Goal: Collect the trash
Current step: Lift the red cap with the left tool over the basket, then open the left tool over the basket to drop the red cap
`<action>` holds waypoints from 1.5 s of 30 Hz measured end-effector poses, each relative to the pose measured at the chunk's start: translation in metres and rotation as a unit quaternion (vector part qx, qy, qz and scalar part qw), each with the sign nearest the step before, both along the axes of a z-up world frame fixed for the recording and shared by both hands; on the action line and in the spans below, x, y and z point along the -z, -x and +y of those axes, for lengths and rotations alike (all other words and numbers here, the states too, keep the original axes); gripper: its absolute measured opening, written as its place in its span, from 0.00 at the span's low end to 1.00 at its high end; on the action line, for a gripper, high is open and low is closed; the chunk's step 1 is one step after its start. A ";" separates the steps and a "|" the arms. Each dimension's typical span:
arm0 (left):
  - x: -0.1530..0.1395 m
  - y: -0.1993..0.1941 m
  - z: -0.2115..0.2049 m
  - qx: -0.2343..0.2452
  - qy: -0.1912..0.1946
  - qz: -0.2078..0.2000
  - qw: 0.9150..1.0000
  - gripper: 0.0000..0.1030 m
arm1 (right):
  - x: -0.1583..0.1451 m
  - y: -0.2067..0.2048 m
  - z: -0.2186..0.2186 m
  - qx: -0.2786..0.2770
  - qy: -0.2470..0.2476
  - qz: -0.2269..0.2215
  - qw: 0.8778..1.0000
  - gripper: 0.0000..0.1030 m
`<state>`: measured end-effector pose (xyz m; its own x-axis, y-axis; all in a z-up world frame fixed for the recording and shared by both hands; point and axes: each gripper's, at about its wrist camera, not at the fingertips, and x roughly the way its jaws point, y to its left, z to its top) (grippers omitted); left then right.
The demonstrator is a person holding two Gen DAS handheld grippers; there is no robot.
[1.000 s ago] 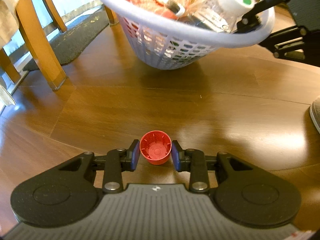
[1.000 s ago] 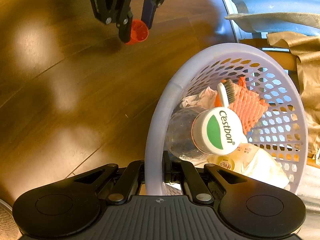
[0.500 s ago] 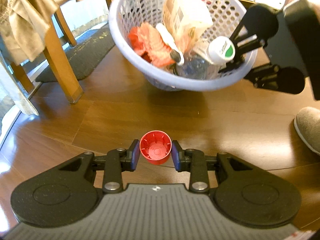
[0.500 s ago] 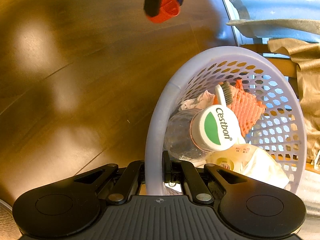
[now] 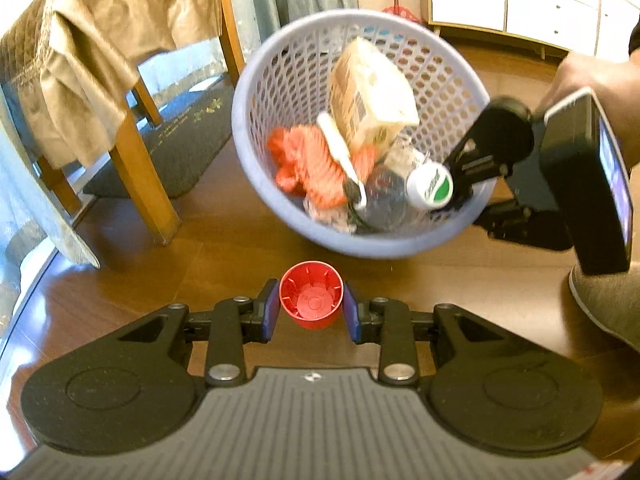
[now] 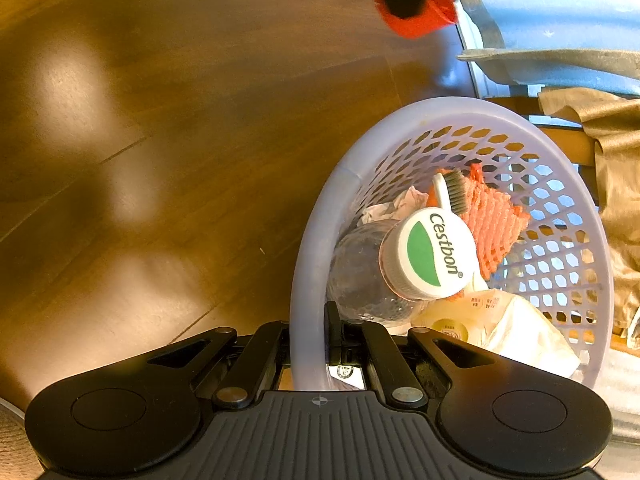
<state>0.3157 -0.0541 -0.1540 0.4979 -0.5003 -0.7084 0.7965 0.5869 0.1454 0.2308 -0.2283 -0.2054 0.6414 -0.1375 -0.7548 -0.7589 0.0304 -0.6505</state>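
Between the two blue-padded fingers of the left gripper (image 5: 311, 307) sits a small red ribbed plastic cap (image 5: 311, 295), open side facing the camera, squeezed from both sides and held up off the brown wooden floor (image 5: 224, 240). From the right wrist view that same cap (image 6: 416, 14) shows up blurry at the top edge, partly hidden by a dark finger.

Over on the other side, the right gripper (image 6: 316, 344) is clamped on the rim of a pale lavender plastic mesh basket (image 6: 316, 248), one finger inside the wall and one outside. The basket (image 5: 280, 92) is tilted so its mouth faces the left camera, and it sits just beyond the red cap, not touching it.

Stuff inside the basket:
- a clear plastic bottle with a white and green "C'estbon" cap (image 6: 430, 254), lying against the near wall right by the right gripper
- an orange foam net sleeve (image 6: 490, 216)
- a white toothbrush with grey bristles (image 6: 450, 190) resting on the net
- a beige printed food wrapper (image 5: 370, 98), propped upright in the left view
- some crumpled white paper (image 6: 400, 204)

A person's hand (image 5: 592, 88) is wrapped around the right gripper's handle at the right edge of the left view. Off to the left is a wooden table leg (image 5: 142, 176) under a tan draped tablecloth (image 5: 88, 56), with a dark grey mat (image 5: 180, 148) on the floor behind it.
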 end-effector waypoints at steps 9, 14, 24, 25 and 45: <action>-0.017 -0.002 -0.011 0.010 0.012 -0.008 1.000 0.28 | -0.002 0.002 0.000 -0.003 -0.003 0.001 1.000 0.00; -0.024 -0.005 -0.017 0.014 0.021 -0.009 1.000 0.28 | -0.003 0.004 0.001 -0.006 -0.003 0.002 1.000 0.00; -0.040 -0.023 -0.052 0.030 0.043 -0.027 0.998 0.28 | -0.009 0.012 0.004 -0.018 -0.012 0.008 1.000 0.00; -0.042 -0.026 -0.057 0.032 0.045 -0.032 0.998 0.28 | -0.010 0.013 0.005 -0.019 -0.013 0.009 1.000 0.00; -0.060 -0.057 -0.038 -0.050 0.045 -0.024 0.997 0.44 | -0.054 0.020 0.008 0.003 -0.094 0.053 0.994 0.00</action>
